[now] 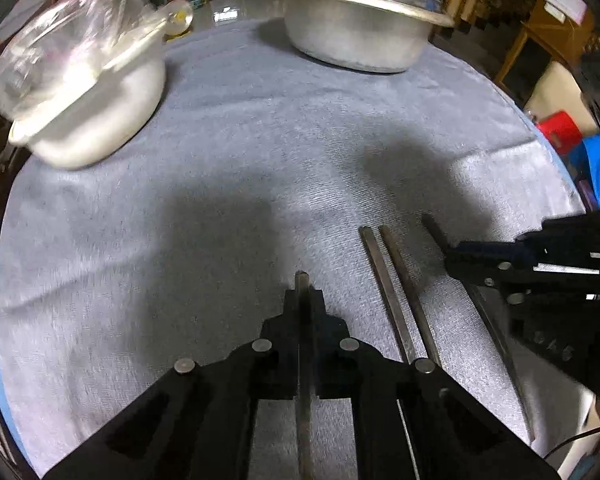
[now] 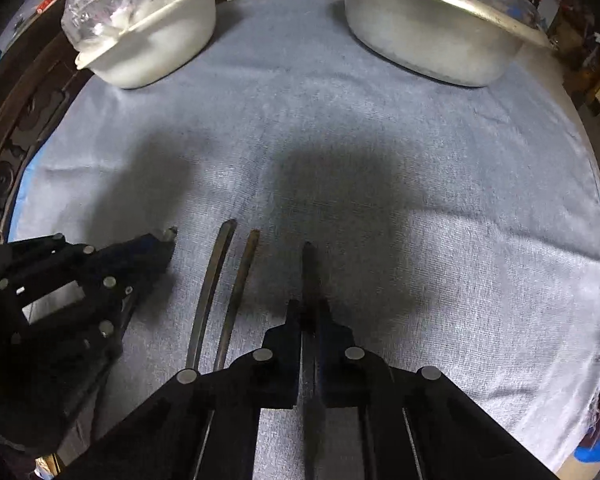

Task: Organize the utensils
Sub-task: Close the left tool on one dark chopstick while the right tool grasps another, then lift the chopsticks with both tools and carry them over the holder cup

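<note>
Dark, slender metal chopsticks on a grey towelled table: two gripped, two lying free.

We hold one outer chopstick [image 1: 302, 304] in the left gripper [image 1: 304, 300] and the other [image 2: 308, 272] in the right gripper [image 2: 308, 312], jaws clamped near the blunt ends; the loose pair [image 2: 224, 280] lies between, presumably so we can gather all four together.
</note>
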Available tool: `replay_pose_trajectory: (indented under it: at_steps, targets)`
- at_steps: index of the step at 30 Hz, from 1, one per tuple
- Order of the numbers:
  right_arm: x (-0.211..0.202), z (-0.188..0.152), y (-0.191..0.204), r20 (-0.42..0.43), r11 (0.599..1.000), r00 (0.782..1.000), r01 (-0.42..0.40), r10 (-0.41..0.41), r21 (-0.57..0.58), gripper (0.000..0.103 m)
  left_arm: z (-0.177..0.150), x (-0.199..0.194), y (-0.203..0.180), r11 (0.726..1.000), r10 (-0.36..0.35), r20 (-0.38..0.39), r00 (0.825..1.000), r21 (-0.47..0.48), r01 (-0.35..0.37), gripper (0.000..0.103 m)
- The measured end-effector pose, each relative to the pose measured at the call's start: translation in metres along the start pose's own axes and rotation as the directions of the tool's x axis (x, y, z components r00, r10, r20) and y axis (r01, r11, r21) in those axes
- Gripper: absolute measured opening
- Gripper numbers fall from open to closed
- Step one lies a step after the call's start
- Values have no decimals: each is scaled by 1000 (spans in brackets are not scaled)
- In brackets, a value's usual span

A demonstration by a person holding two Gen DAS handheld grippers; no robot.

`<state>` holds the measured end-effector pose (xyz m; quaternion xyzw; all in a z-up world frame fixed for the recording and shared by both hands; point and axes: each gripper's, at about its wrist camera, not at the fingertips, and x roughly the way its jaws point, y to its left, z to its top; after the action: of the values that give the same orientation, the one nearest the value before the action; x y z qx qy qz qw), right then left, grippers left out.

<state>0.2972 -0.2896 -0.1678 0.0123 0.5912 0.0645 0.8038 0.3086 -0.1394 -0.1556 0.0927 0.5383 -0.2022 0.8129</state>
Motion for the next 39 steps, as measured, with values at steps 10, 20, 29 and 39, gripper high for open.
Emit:
replay_pose_trajectory:
  at_steps: [10,20,29,39]
  targets:
    - [-98,-84,-75,307,968,950,-127,56,215,7,-61,-100,22,990,67,229,971,-135,-37,5]
    - [-225,-193,-69,632,947,773,-161,-55,279,7,-141,-250,-1,973,139,539,831,-229,-14,5]
    - [-276,-280,-24,805,943,588,-213,-85,256,7,-200,-304,-18,948,147,678,721,-303,91,5]
    - [-291,-332,4,914,939,386,-251,-123,233,7,-236,-331,-39,916,218,779,588,-372,153,5]
